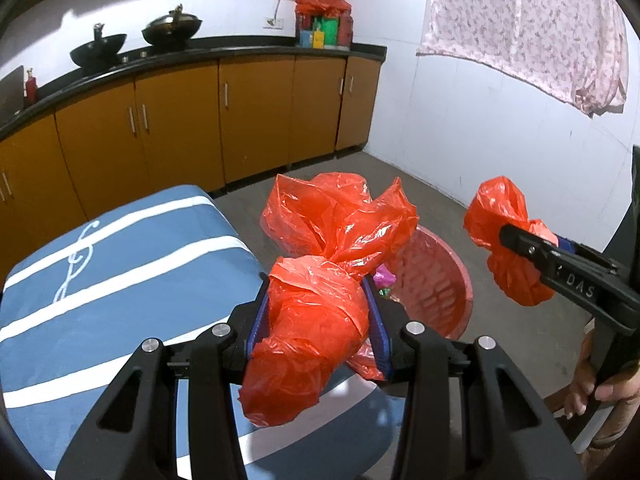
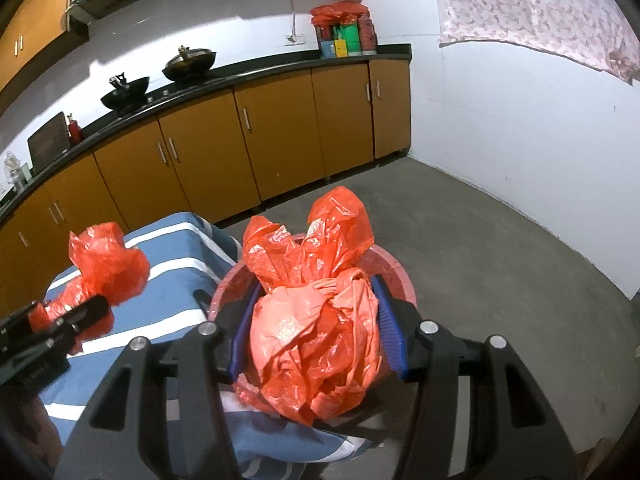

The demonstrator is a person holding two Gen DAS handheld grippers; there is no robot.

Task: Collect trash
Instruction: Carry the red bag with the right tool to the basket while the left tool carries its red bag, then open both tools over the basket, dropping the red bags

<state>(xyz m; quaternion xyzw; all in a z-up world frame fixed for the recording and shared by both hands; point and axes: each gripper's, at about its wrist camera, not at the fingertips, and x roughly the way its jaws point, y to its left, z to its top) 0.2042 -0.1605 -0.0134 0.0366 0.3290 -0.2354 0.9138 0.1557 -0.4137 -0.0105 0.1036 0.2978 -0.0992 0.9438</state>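
- Our left gripper (image 1: 316,320) clamps one bunched part of the red plastic bag (image 1: 340,220).
- Our right gripper (image 2: 316,328) clamps another, above the pink basket (image 1: 440,280).

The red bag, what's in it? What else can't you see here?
- Bag contents: both views, the bunched plastic hides them.
- Bin inside: left view, bag covers most; only bright scraps peek out.
- Knot: both views, cannot tell if tied.
- Right gripper fingertips: left view, buried in plastic.
- Tins labels: too small.
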